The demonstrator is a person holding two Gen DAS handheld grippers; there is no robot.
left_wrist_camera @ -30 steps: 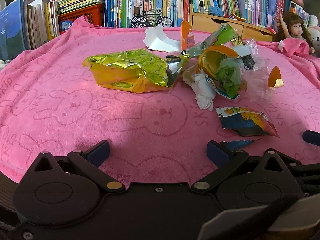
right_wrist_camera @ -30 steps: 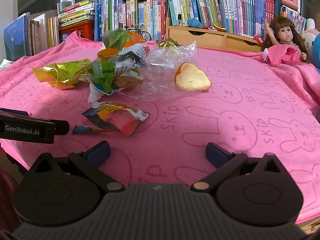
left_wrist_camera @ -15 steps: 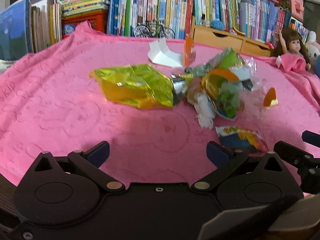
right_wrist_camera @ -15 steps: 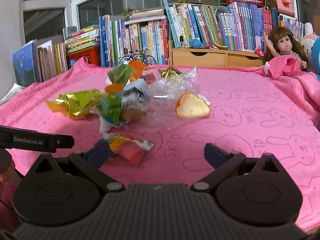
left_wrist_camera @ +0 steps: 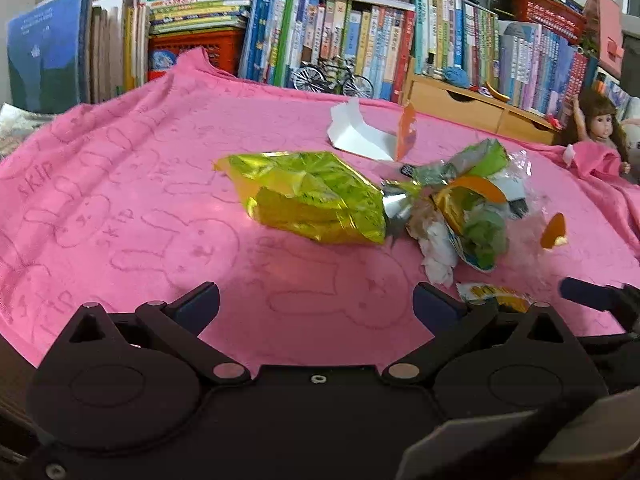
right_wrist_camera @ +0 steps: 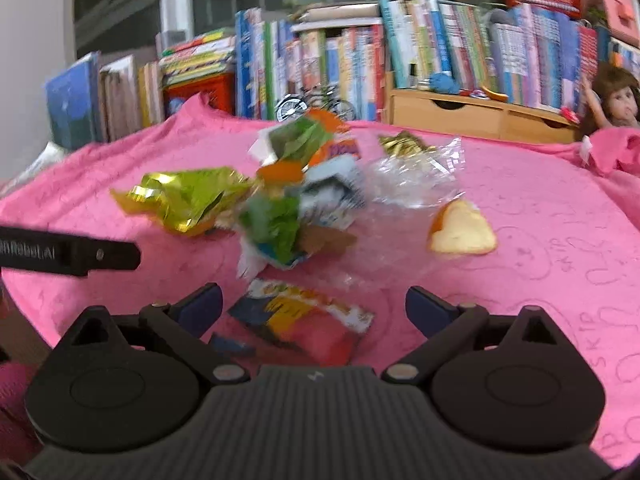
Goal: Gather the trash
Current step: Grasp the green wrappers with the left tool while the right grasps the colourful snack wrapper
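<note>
We see the right gripper (right_wrist_camera: 312, 306) wide apart, its jaws just having begun closing; a red-and-yellow snack wrapper (right_wrist_camera: 304, 324) lies between them on the pink cloth (right_wrist_camera: 540, 216), not pressed by the pads. The left gripper (left_wrist_camera: 316, 306) stands wide open and empty over bare cloth. At twelve o'clock from it lies a gold-green foil bag (left_wrist_camera: 312, 196); at one o'clock, a crumpled trash heap (left_wrist_camera: 464, 216); farther, books (left_wrist_camera: 360, 40).

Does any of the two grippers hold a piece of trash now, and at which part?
No. The left gripper and right gripper are both open, holding nothing.
</note>
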